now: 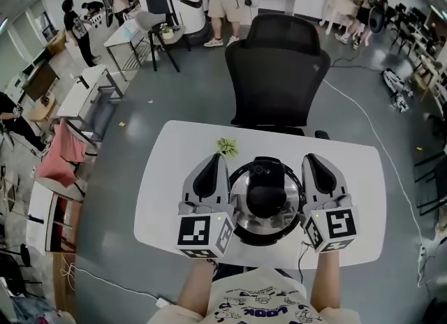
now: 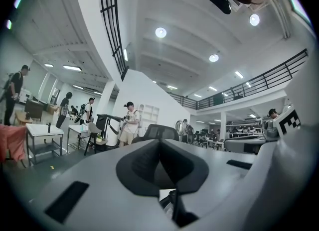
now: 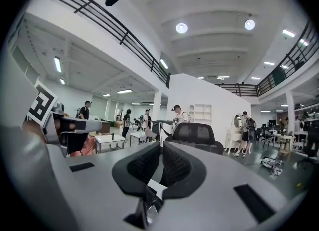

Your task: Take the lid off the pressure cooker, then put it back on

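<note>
Desk: 1, white, rounded corners, with broad bare surface at its left and right ends.
Left hand-held gripper: 1, jaws clenched together on nothing, close beside the cooker's left side.
Sprig: 1, green, near the far edge.
Cooker: 1, mid-desk, towards the near edge.
Lid: 1, seated on the cooker, black knob at its centre.
Right hand-held gripper: 1, likewise clenched and empty, close beside the cooker's right side.
Chair: 1, black, at the far edge.
</note>
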`<state>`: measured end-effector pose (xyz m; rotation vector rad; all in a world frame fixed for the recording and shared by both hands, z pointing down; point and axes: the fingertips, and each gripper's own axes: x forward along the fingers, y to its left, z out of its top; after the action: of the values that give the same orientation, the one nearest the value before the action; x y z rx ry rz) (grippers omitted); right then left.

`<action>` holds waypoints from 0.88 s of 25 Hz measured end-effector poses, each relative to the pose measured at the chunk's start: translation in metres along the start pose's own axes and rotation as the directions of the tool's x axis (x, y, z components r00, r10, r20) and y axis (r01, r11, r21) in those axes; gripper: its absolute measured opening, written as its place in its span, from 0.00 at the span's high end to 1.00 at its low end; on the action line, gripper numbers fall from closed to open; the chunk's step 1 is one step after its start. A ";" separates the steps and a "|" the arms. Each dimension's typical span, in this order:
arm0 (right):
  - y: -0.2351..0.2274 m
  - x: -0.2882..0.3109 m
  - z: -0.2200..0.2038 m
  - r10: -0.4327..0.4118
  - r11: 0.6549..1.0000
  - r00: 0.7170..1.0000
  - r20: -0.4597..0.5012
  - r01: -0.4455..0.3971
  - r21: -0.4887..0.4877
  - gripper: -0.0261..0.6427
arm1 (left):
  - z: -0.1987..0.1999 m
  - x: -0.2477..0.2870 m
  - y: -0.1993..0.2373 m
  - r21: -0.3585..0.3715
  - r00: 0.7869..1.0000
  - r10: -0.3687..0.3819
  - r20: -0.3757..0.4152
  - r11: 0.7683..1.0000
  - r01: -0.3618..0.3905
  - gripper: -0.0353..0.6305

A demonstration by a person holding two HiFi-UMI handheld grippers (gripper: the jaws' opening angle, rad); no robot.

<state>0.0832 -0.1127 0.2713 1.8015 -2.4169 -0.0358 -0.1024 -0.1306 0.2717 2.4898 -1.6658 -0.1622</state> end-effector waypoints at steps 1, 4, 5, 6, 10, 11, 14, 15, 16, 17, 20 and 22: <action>-0.001 -0.001 0.000 -0.009 1.000 1.000 0.002 0.009 0.006 0.92 | 0.000 0.000 -0.001 0.003 1.000 0.001 -0.001 1.000 -0.001 0.93; -0.005 -0.005 0.000 -0.034 0.999 0.999 0.008 0.034 0.029 0.94 | 0.001 -0.002 -0.001 0.007 1.000 0.006 -0.001 1.000 -0.006 0.93; -0.006 -0.006 0.000 -0.042 0.999 0.999 0.010 0.041 0.036 0.94 | 0.002 -0.002 -0.001 0.007 1.000 0.008 0.000 1.000 -0.008 0.93; -0.007 -0.007 0.000 -0.048 0.998 0.999 0.012 0.047 0.041 0.94 | 0.002 -0.003 -0.001 0.006 1.000 0.009 0.000 1.000 -0.009 0.93; -0.010 -0.011 0.002 -0.065 0.996 0.998 0.018 0.063 0.057 0.94 | 0.003 -0.006 0.001 0.003 1.000 0.014 0.000 1.000 -0.014 0.93; -0.010 -0.012 0.002 -0.068 0.996 0.998 0.019 0.066 0.060 0.94 | 0.003 -0.006 0.000 0.002 1.000 0.014 0.000 1.000 -0.014 0.93; -0.011 -0.013 0.002 -0.073 0.995 0.997 0.020 0.071 0.066 0.94 | 0.003 -0.006 -0.001 0.003 1.000 0.011 -0.001 1.000 -0.011 0.93; -0.012 -0.013 0.002 -0.074 0.995 0.997 0.019 0.073 0.071 0.94 | 0.003 -0.005 -0.001 0.003 1.000 0.009 -0.002 1.000 -0.009 0.93; -0.012 -0.013 0.001 -0.075 0.994 0.997 0.017 0.073 0.076 0.94 | 0.003 -0.005 -0.002 0.002 1.000 0.007 -0.002 1.000 -0.007 0.93; -0.012 -0.013 0.000 -0.075 0.994 0.997 0.016 0.073 0.081 0.94 | 0.003 -0.005 -0.002 0.002 1.000 0.005 -0.002 1.000 -0.005 0.93; -0.014 -0.013 -0.001 -0.077 0.993 0.997 0.012 0.075 0.087 0.94 | 0.003 -0.004 -0.003 0.003 1.000 0.003 0.000 1.000 -0.003 0.93; -0.014 -0.013 -0.002 -0.078 0.993 0.997 0.012 0.077 0.086 0.94 | 0.003 -0.004 -0.004 0.005 1.000 0.002 0.001 1.000 -0.002 0.93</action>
<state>0.1005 -0.1041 0.2709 1.9384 -2.3923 0.0474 -0.1010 -0.1251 0.2685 2.4919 -1.6709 -0.1601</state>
